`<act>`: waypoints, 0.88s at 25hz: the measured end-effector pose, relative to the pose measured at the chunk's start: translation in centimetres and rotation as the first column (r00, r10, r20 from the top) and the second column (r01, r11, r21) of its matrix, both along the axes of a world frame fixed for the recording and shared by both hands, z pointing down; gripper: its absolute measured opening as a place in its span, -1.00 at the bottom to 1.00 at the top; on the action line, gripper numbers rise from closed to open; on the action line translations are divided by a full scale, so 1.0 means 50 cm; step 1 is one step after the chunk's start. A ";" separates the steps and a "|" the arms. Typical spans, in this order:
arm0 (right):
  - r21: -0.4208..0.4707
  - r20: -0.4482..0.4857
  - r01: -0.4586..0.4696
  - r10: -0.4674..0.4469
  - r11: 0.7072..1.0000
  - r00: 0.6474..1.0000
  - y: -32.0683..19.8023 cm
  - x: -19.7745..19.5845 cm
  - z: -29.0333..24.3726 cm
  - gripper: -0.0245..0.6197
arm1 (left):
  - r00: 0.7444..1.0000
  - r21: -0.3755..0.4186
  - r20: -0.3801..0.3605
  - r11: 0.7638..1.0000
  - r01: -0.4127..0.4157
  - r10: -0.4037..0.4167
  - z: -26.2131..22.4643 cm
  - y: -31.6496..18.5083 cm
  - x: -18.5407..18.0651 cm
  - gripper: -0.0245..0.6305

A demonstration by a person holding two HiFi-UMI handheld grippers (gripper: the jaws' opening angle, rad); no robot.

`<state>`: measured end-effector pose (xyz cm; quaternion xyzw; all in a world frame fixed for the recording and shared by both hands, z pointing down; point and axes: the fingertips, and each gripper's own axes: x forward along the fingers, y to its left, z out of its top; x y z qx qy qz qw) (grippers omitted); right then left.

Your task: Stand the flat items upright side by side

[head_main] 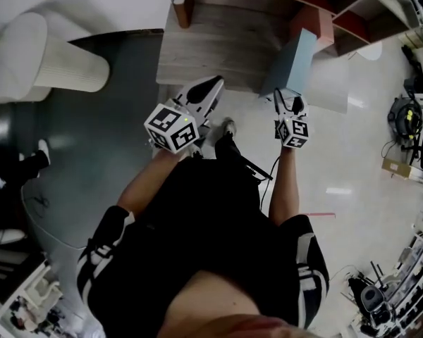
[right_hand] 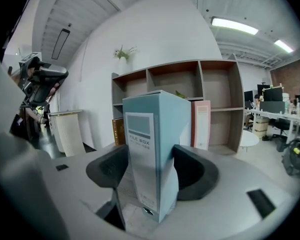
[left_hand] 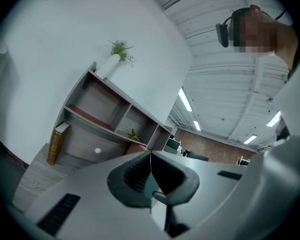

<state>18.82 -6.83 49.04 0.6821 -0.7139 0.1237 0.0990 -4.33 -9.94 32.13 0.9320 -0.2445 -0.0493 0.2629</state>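
Note:
My right gripper (head_main: 289, 98) (right_hand: 155, 171) is shut on a light-blue file box (head_main: 295, 60) (right_hand: 151, 144). The box stands upright between the pads, its labelled spine facing the camera, in front of a low wooden shelf unit (head_main: 218, 48) (right_hand: 220, 89). A pink file box (right_hand: 201, 124) (head_main: 314, 21) stands upright on the shelf. To its left a brown book (right_hand: 118, 131) (head_main: 183, 3) (left_hand: 57, 143) also stands on end. My left gripper (head_main: 213, 84) (left_hand: 150, 156) is shut with nothing between its pads and points level toward the shelf's left part.
A white ribbed cylinder (head_main: 67, 65) (right_hand: 70, 132) stands left of the shelf on the dark floor. A vase with a small plant (left_hand: 115, 56) (right_hand: 122, 54) sits on top of the shelf. Desks, chairs and gear (head_main: 409, 118) line the room's right side.

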 end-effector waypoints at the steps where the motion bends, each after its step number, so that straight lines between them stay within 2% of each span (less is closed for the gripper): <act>1: 0.001 -0.008 0.001 -0.001 1.000 1.000 -0.009 0.013 0.000 0.01 | 1.000 0.004 0.000 1.000 -0.004 0.004 -0.002 -0.006 0.012 -0.85; 7: -0.008 -0.030 0.014 -0.015 1.000 0.999 -0.040 0.067 0.009 0.01 | 0.999 -0.020 0.033 0.999 -0.032 0.032 0.017 -0.023 0.074 -0.85; 15: -0.018 -0.031 0.050 -0.050 0.999 0.998 -0.101 0.120 0.012 0.03 | 0.997 -0.028 0.033 0.998 -0.063 0.064 0.010 -0.058 0.146 -0.85; 22: -0.002 -0.007 0.007 -0.007 1.000 1.000 -0.159 0.187 0.014 -0.02 | 0.996 -0.047 0.041 0.996 -0.075 0.077 0.024 -0.084 0.198 -0.85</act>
